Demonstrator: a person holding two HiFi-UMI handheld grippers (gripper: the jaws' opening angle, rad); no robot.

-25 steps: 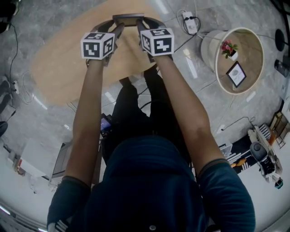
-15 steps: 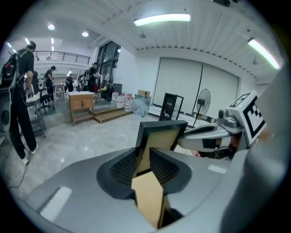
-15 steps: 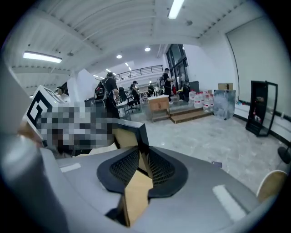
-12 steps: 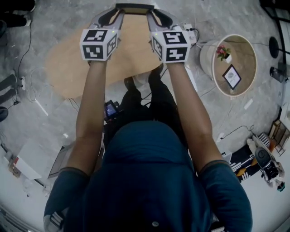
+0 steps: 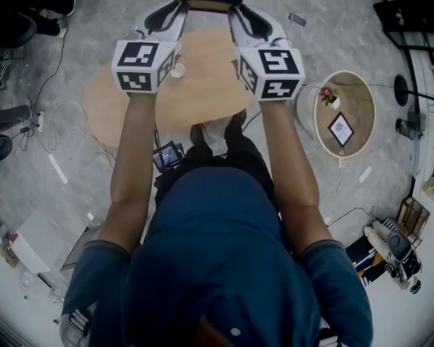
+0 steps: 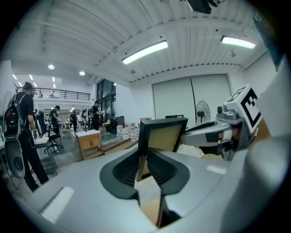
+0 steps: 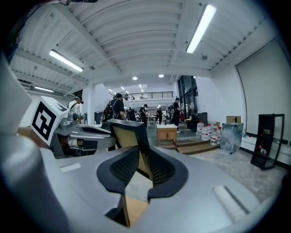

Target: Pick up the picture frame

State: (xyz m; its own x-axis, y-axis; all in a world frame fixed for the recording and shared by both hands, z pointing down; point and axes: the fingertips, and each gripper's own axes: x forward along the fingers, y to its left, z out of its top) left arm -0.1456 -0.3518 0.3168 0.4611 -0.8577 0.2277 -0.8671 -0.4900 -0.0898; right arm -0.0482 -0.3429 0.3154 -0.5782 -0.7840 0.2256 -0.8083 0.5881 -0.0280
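Observation:
The picture frame [image 5: 207,5] is dark-rimmed with a tan backing. It is held up in the air between both grippers, at the top edge of the head view and partly cut off. My left gripper [image 5: 179,11] is shut on its left edge and my right gripper [image 5: 234,11] on its right edge. In the left gripper view the frame [image 6: 163,134] stands upright, pinched between the ribbed pads of the left gripper [image 6: 144,158]. The right gripper view shows the frame [image 7: 126,134] clamped in the right gripper [image 7: 144,160] the same way.
An oval wooden table [image 5: 129,101] lies far below, with a small cup [image 5: 178,70] on it. To the right is a round white table [image 5: 352,101] with a potted flower [image 5: 328,93] and a small framed picture [image 5: 340,129]. Cables trail on the floor. People stand in the hall behind.
Both grippers have risen well above the oval table, carrying the picture frame. The frame has moved to the top edge of the head view.

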